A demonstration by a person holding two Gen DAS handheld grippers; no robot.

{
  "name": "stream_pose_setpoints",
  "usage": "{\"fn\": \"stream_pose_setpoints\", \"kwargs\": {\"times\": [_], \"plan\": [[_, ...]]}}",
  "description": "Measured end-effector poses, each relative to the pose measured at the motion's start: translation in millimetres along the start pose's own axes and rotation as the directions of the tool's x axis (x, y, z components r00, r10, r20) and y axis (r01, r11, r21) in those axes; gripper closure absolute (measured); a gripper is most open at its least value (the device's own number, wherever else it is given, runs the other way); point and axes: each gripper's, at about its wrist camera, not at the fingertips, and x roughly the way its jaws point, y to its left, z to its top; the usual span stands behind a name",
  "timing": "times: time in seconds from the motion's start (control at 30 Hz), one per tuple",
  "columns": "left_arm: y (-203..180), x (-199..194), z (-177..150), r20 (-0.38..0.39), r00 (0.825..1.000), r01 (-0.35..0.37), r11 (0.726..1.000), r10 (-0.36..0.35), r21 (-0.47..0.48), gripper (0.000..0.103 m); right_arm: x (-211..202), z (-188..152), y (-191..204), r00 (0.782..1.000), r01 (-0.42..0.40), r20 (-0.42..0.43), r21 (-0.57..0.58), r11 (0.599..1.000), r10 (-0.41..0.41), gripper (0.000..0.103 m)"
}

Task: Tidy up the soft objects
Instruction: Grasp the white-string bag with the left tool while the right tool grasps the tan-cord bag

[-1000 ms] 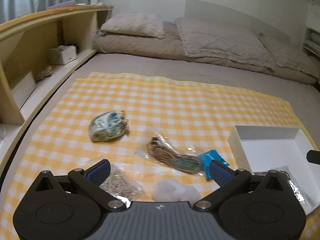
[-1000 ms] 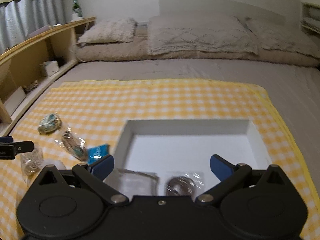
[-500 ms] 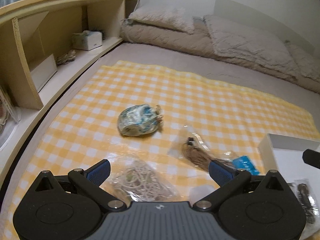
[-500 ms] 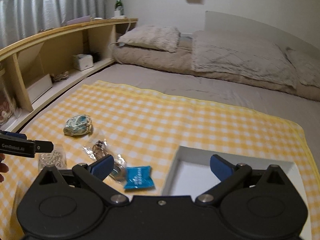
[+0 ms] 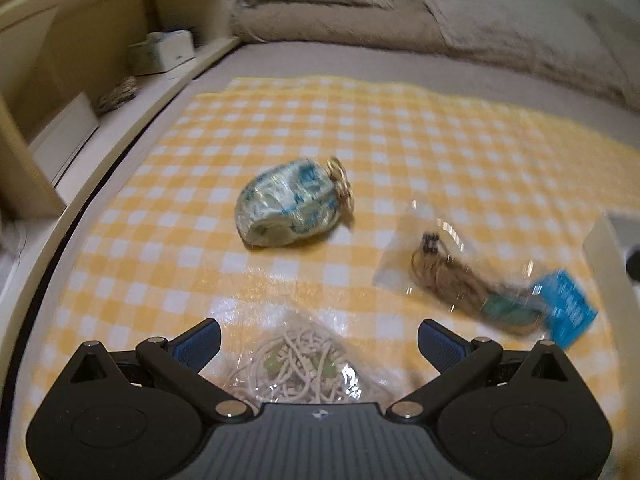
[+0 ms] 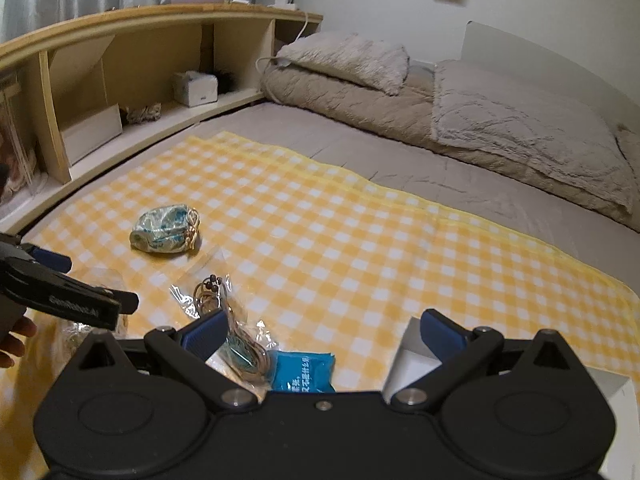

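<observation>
The left tongs [image 5: 318,338] are spread wide and gripping nothing, hanging over a clear bag of pale cord [image 5: 298,364] that is lying on the yellow checked cloth [image 5: 400,128] between the blue pads. The right tongs [image 6: 322,330] are likewise spread and empty, facing the cloth with a clear bag of brown cord [image 6: 236,340] at their 9 o'clock pad and a blue packet [image 6: 302,370] just below centre.

The step in hand, by my reading, is picking up the pale cord bag for the white box [image 5: 604,248], whose corner is showing at 3 o'clock in the left view. To do it well, the pads should be closing on the bundled cord itself rather than the loose film, which is likely to slip or crumple. Coming straight down keeps the bag centred. A patterned pouch [image 5: 290,208] is sitting well apart at 12 o'clock, so nothing is crowding the grasp.
</observation>
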Motion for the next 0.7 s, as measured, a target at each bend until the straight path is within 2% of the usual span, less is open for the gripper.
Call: {"fn": "stream_pose_setpoints", "kwargs": {"times": [0.17, 0.33, 0.5, 0.7], "plan": [[2, 4, -10, -0.025, 1.0, -0.003, 0.995, 0.006, 0.098, 0.0, 21, 0, 10, 1.0, -0.018, -0.01, -0.091, 0.996, 0.017, 0.0], [16, -1, -19, -0.033, 0.999, 0.01, 0.993, -0.006, 0.116, 0.0, 42, 0, 21, 1.0, -0.013, -0.029, -0.151, 0.988, 0.008, 0.0], [37, -6, -27, -0.073, 0.997, 0.045, 0.996, -0.039, 0.073, 0.0, 58, 0, 31, 0.998, -0.026, -0.063, -0.188, 0.982, 0.015, 0.0], [64, -3, -30, -0.102, 0.991, 0.079, 0.996, -0.083, -0.036, 0.0, 74, -2, 45, 0.989, -0.103, -0.128, -0.232, 0.967, 0.075, 0.0]]}}
